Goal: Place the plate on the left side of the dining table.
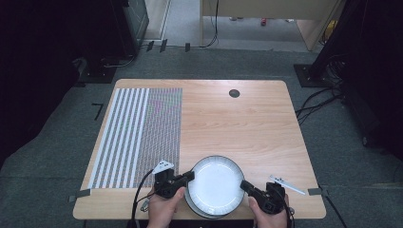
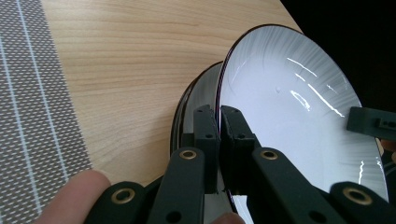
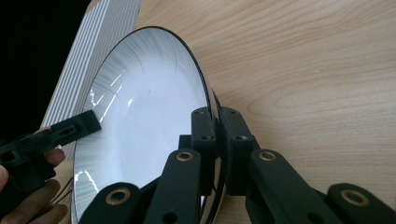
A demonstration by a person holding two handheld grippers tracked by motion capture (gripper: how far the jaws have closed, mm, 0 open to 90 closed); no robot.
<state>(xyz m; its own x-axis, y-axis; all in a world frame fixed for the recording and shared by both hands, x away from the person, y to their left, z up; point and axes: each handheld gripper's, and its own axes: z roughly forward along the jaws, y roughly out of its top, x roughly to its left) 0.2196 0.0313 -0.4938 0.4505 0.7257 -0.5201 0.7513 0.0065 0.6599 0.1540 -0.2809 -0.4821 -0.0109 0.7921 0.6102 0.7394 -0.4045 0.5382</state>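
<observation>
Plate (image 1: 216,184) (white, dark-rimmed) sits at the near edge of the wooden table (image 1: 247,118), above a second plate (image 2: 196,100). Left gripper (image 2: 219,122) pinches its left rim; right gripper (image 3: 216,125) pinches its right rim, jaws nearly together.

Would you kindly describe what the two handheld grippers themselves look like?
Both the left gripper and the right gripper are matte black, with linked arms on brass-coloured pivots and blocky jaws. Each carries a grey three-cornered plate, and a black cable trails from the left.
</observation>
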